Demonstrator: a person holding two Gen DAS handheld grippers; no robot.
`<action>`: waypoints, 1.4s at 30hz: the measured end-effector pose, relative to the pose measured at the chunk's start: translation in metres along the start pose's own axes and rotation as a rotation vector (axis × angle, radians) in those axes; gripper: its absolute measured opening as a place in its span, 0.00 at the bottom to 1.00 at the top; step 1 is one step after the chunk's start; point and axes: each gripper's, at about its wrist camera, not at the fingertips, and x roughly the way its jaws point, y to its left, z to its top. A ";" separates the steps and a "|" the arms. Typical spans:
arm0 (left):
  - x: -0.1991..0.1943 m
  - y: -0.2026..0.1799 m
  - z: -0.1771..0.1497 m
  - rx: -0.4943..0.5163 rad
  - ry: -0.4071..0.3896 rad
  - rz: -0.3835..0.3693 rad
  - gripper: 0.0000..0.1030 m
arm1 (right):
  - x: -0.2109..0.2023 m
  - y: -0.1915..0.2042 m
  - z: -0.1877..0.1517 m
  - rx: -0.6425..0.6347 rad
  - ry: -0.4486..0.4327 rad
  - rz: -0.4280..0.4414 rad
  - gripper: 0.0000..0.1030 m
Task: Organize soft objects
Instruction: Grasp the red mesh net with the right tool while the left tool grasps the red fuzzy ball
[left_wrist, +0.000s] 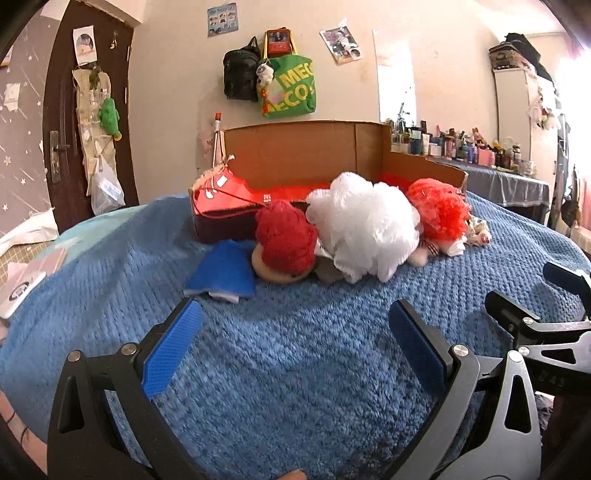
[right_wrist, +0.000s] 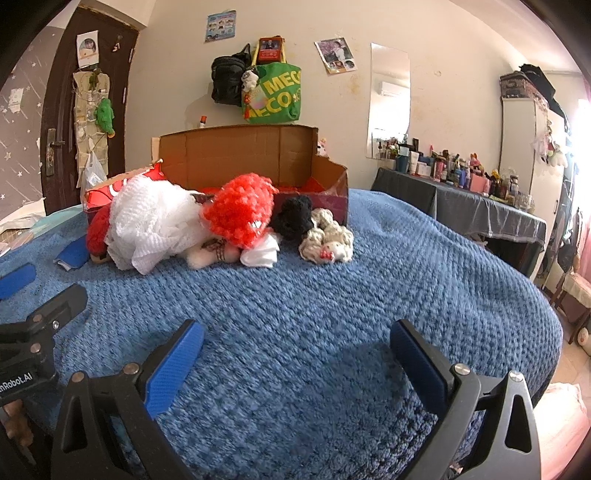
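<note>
A bed covered by a blue knitted blanket (left_wrist: 295, 350) fills both wrist views. The left tongs (left_wrist: 295, 343) hover low over the near part of the bed, jaws spread wide, nothing between the blue pads. The right tongs (right_wrist: 295, 358) hover alongside, also spread wide and empty; each pair shows at the edge of the other's view.

Towards the far edge of the bed stands an open cardboard box (left_wrist: 306, 155) with a red lining and a low front wall. A row of soft things lies on the blanket just in front of it. From the left: a folded blue cloth (left_wrist: 223, 273), touching a doll's head with dark red yarn hair (left_wrist: 286, 240). A white mesh bath puff (left_wrist: 364, 225) leans against that head. An orange-red curly puff (left_wrist: 439, 208) presses against the white one's right side. In the right wrist view, a small white cloth (right_wrist: 260, 253) lies under the orange-red puff. Just right of it sit a black fuzzy ball (right_wrist: 293, 218) and a cream knitted bundle (right_wrist: 327, 240), touching each other near the box's right front corner.
</note>
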 end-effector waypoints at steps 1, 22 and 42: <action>0.000 0.000 0.002 0.002 -0.001 0.002 1.00 | 0.000 0.000 0.002 -0.003 -0.003 0.001 1.00; 0.021 0.030 0.061 -0.039 0.003 -0.001 1.00 | 0.007 0.002 0.070 0.013 -0.083 0.025 1.00; 0.075 0.049 0.081 -0.068 0.202 -0.118 0.91 | 0.051 0.022 0.098 -0.040 0.012 0.174 0.72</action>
